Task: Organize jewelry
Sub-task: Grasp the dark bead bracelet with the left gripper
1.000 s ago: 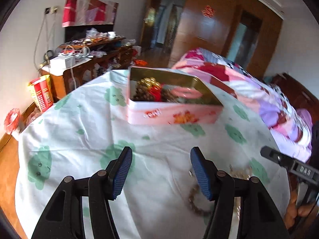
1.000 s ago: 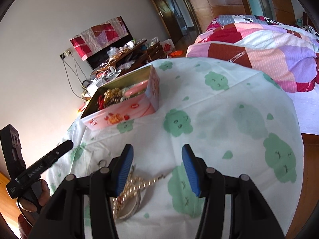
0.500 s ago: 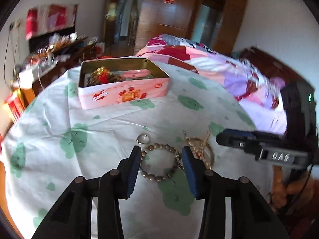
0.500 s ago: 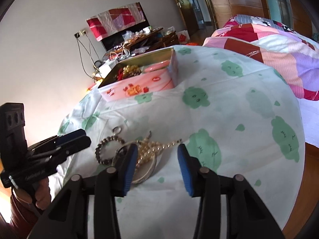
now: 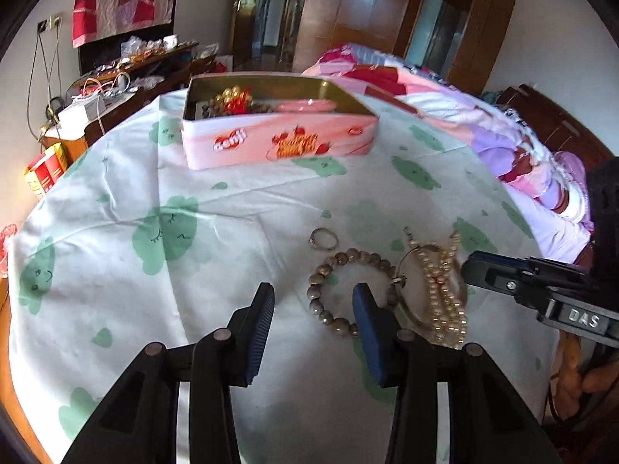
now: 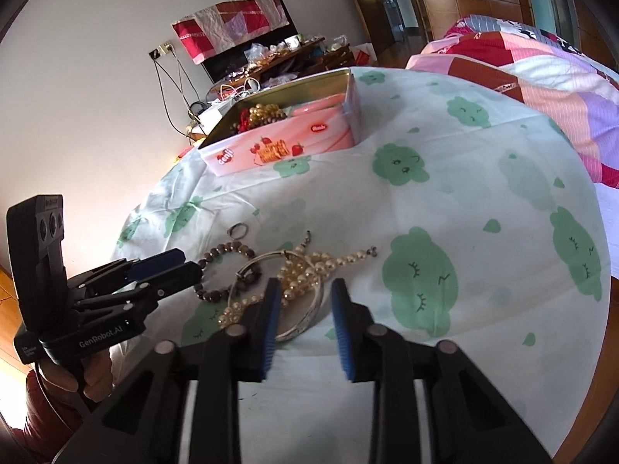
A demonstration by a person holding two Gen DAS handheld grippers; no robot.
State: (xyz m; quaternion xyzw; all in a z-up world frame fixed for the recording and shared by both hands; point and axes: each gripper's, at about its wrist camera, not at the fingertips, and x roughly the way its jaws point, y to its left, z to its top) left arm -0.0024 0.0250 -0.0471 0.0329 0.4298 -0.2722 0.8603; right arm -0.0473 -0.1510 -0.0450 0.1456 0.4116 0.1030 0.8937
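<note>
Jewelry lies loose on the cloud-print cloth (image 5: 116, 270), near the pink tin (image 5: 278, 143). Left to right: your left gripper (image 5: 313, 309), jaws apart and holding nothing, beside the brown bead bracelet (image 5: 329, 270); then your right gripper (image 6: 303, 301), jaws closing around the pearl strand (image 6: 309, 270) and silver bangle (image 6: 309, 317).

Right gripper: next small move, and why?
Probably ease it down a touch before it pinches. The right gripper has its jaws closing over the pearl strand and silver bangle, but the pads do not yet look pressed on either, and both lie flat on the cloth.
</note>
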